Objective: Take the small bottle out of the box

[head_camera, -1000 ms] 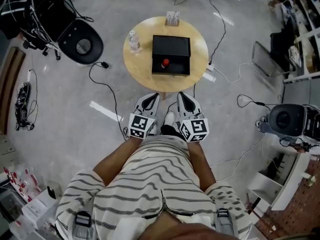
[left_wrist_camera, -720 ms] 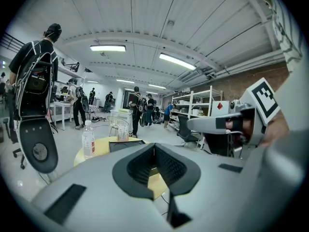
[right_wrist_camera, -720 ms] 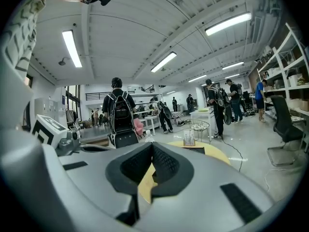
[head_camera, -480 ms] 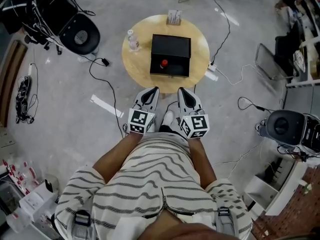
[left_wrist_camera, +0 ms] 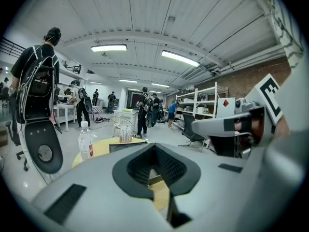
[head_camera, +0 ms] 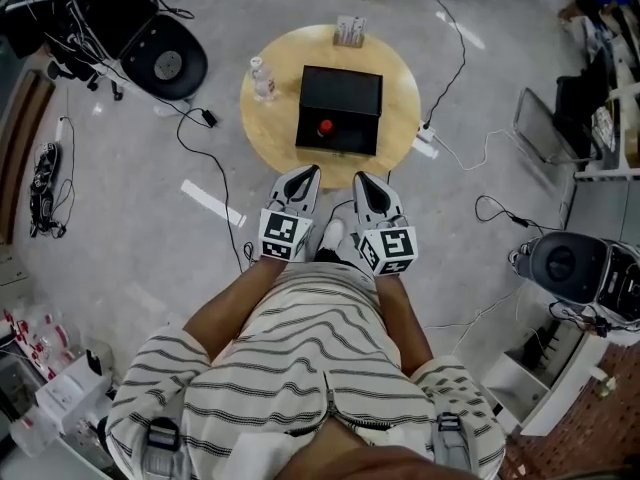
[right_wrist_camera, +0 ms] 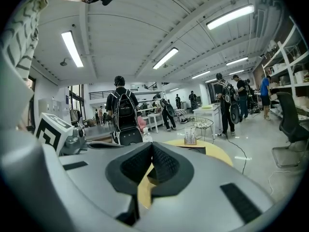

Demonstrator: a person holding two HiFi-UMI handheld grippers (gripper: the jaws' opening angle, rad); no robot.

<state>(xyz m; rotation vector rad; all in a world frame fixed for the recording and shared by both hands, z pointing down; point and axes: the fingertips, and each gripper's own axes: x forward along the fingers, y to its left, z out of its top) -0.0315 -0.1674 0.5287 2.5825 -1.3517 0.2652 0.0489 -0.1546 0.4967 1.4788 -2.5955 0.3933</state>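
Note:
A black open box [head_camera: 341,96] stands on the round wooden table [head_camera: 400,88]. The small bottle with a red cap [head_camera: 325,127] stands inside it near the front wall. Both grippers are held side by side at the person's waist, short of the table's near edge. The left gripper [head_camera: 311,172] is shut and empty, and so is the right gripper [head_camera: 360,178]. In the left gripper view the shut jaws [left_wrist_camera: 154,147] point at the table [left_wrist_camera: 104,146] and the box [left_wrist_camera: 126,147]. In the right gripper view the shut jaws [right_wrist_camera: 152,145] hide the box; the bottle is hidden in both gripper views.
A clear water bottle [head_camera: 262,78] and a small rack [head_camera: 348,32] stand on the table beside the box. A black chair [head_camera: 158,56] stands at the left. Cables [head_camera: 215,173] and a power strip [head_camera: 425,144] lie on the floor. Several people stand far off in the gripper views.
Both grippers have edged a little forward toward the table, still side by side and shut. The head view has shifted slightly; nothing on the table has moved.

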